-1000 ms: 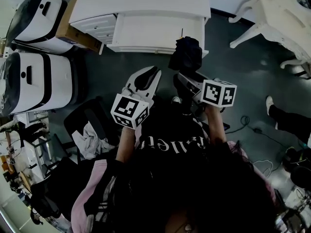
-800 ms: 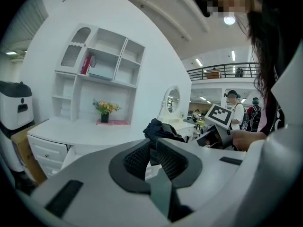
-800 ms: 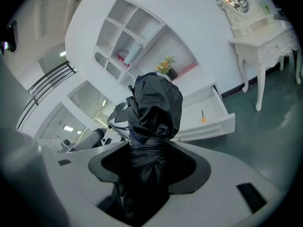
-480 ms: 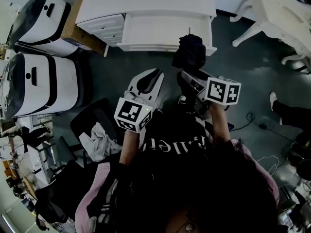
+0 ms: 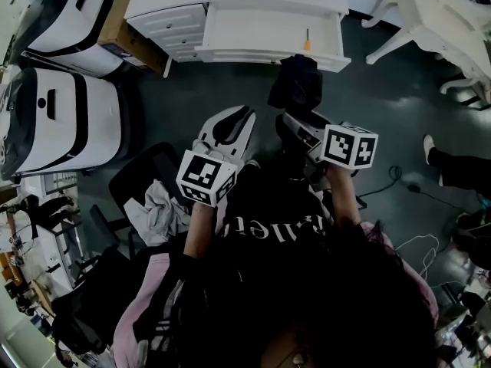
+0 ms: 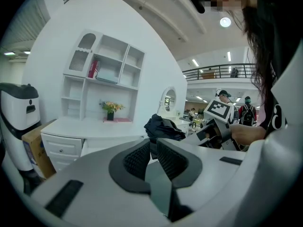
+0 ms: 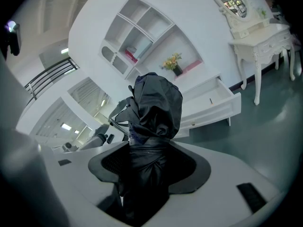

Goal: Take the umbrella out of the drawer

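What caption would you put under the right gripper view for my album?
The right gripper clamps a folded black umbrella, with the open white drawer behind it.

White lettering [image 5: 273, 225] runs across the front of the person's black shirt [image 5: 268, 198], toward six o'clock in the head view. Creased and seen from above, it shows only something like "allet"; the rest is unreadable.

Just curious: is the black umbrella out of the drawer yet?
Out. The right claw grips the folded umbrella, away from the open drawer.
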The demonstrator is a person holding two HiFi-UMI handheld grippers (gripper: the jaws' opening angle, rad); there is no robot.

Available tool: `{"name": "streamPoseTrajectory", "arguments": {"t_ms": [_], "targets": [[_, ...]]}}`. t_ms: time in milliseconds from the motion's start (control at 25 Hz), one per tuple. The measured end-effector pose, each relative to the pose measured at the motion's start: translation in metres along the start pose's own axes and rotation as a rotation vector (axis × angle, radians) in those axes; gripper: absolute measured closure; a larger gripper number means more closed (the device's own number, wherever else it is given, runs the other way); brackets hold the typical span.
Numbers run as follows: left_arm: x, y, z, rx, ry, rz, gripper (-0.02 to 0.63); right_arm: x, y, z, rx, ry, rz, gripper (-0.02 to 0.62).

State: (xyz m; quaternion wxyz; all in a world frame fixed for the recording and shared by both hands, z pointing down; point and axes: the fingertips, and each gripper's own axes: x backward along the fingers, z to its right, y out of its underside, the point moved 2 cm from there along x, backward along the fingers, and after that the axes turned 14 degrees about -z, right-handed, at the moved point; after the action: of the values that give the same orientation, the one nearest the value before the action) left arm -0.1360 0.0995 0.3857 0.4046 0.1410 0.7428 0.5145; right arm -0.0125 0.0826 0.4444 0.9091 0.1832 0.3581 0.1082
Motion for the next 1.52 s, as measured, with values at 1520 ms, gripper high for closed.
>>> {"name": "streamPoseTrajectory", "arguments": {"t_ms": [1520], "targets": [[0.04, 0.03, 0.017, 0.011, 0.049, 0.037, 0.566, 0.004, 0.056, -0.034, 0.008, -0.005, 0.05, 0.316]]}}
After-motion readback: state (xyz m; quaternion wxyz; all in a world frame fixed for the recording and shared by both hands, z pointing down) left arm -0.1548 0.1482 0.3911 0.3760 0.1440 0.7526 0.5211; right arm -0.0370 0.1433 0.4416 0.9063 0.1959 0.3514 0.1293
